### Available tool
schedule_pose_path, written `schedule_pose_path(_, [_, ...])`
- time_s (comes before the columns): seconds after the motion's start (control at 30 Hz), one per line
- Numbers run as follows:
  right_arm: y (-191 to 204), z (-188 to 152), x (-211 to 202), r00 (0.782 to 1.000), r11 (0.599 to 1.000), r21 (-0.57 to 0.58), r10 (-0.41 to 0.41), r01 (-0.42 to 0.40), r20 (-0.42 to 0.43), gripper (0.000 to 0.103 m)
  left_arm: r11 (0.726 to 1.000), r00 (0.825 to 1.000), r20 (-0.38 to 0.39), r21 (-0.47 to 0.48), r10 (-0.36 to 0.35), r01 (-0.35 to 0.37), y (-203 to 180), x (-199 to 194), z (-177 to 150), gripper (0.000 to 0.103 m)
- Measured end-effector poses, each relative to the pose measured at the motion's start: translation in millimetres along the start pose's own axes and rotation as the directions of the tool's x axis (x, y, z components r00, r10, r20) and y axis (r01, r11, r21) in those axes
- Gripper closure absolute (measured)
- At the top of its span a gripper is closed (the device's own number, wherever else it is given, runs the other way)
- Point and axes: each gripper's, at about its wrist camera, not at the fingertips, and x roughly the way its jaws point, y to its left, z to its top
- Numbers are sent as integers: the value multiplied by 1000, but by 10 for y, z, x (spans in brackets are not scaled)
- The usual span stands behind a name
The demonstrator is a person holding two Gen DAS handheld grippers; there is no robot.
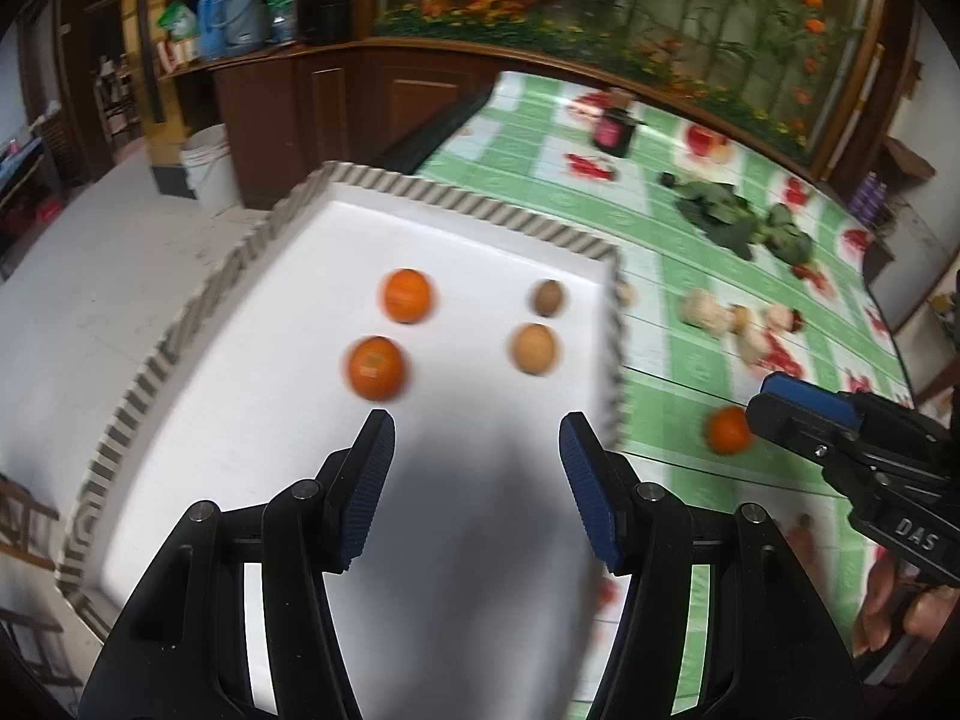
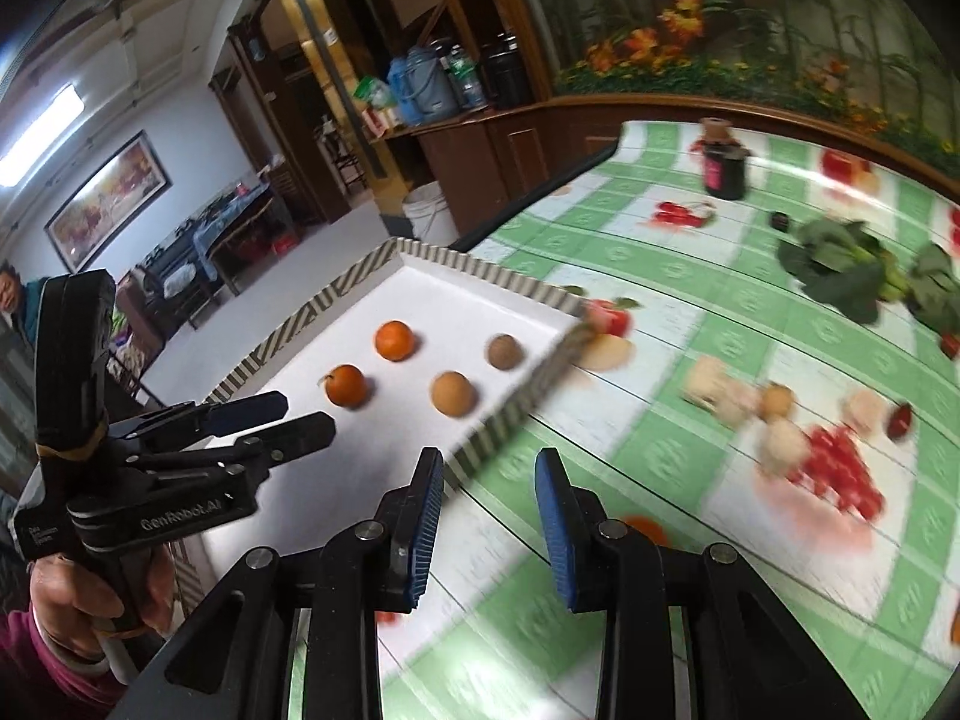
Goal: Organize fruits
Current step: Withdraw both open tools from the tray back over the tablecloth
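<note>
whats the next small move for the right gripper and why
Probably lower the right gripper onto the loose orange on the tablecloth: its jaws are open and empty, and two oranges already sit in the tray.

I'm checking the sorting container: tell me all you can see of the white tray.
The white tray is a shallow rectangle, smooth white inside, with a low striped rim that looks like card. It lies flat at the table's edge on the green checked tablecloth. Two oranges and two brownish fruits rest inside, in paired rows.
</note>
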Motion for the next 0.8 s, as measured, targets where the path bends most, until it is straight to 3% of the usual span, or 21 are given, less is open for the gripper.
schedule_pose_path(0.5, [-1160,-790,-810,977,953,220,-211,208,-9,72,983,991,-71,134,-115,123,-927,146,-247,45])
schedule_pose_path(0.67, [-1268,-782,-767,977,954,212,-213,214,-29,72,977,988,-93,163,-123,137,-1126,249,-280,45])
schedule_pose_path(0.8, [-1197,-601,-554,975,966,138,-216,220,-47,72,976,987,-117,172,-113,132,-1208,384,-286,45])
